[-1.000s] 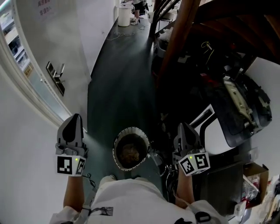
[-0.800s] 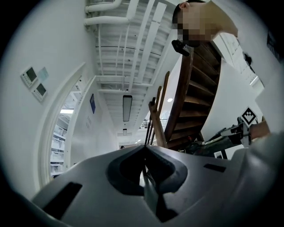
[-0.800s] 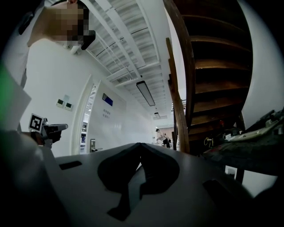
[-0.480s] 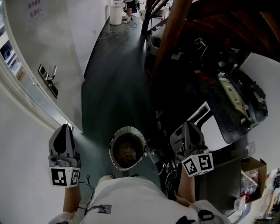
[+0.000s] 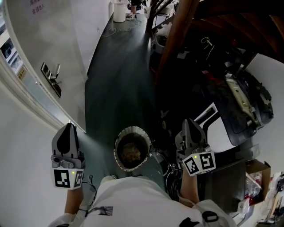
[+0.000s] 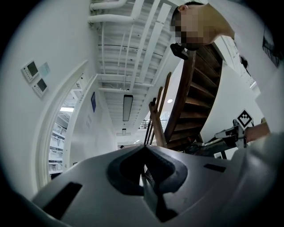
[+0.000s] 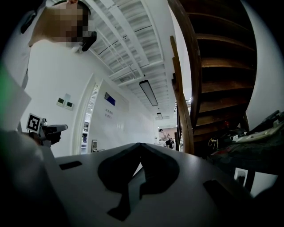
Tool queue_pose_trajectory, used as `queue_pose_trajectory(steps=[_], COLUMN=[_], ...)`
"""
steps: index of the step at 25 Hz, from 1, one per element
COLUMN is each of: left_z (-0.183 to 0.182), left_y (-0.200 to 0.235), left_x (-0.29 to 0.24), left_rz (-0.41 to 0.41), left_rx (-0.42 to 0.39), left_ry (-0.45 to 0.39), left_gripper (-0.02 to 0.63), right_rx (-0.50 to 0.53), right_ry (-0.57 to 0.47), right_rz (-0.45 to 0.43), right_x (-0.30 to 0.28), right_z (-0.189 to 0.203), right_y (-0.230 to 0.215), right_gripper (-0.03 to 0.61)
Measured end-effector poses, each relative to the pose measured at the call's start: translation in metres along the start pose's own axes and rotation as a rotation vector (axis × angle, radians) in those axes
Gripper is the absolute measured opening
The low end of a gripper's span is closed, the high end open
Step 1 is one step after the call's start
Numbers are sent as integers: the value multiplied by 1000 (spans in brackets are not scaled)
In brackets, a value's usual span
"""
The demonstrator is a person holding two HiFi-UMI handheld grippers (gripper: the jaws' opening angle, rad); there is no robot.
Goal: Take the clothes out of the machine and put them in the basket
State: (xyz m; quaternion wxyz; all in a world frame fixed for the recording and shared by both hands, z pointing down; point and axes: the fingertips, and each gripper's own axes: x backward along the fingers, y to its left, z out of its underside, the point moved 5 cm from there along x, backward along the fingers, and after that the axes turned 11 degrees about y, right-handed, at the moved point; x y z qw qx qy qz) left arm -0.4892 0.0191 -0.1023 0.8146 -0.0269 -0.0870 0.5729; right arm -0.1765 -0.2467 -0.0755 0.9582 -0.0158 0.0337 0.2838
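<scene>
In the head view a round white-rimmed basket (image 5: 120, 141) stands on the dark floor just in front of the person, with a brownish heap of clothes (image 5: 131, 153) inside. The white machine (image 5: 217, 133) is to the right, its dark front (image 5: 242, 111) holding dark and beige items. My left gripper (image 5: 69, 126) is left of the basket, shut and empty; its tips (image 6: 143, 146) meet. My right gripper (image 5: 186, 121) is between basket and machine, also shut with nothing held, its jaws (image 7: 140, 144) closed together. Both point slightly upward, away from the clothes.
A white wall with a door handle (image 5: 52, 76) runs along the left. A wooden staircase (image 5: 177, 40) rises at the upper right. Cables (image 5: 165, 167) lie on the floor by the basket. A cardboard box (image 5: 259, 170) sits at the right edge, a white bin (image 5: 119, 11) far down the corridor.
The head view has swayed slightly. The left gripper sits a little lower and further left in the picture; the right gripper is slightly higher. Both stay shut and empty.
</scene>
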Motion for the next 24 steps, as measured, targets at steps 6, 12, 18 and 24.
queue_pose_trajectory(steps=[6,12,18,24], left_z=[2,2,3,1], left_y=[8,9,7,4], left_x=[0,-4,-8,-13], left_rz=[7,17,32,48], left_rx=[9,17,23,30], left_ry=[9,7,2,1], left_gripper=[12,12,12,12], right_rx=[12,28,31,25], right_ry=[-7,-3,-3,-7], right_rz=[-13,-23,-17,-8], right_x=[-11,-15,-15,-14], right_z=[-5,-8,-9,-12], right_y=[12,20,21,20], right_gripper=[14,14,14,14])
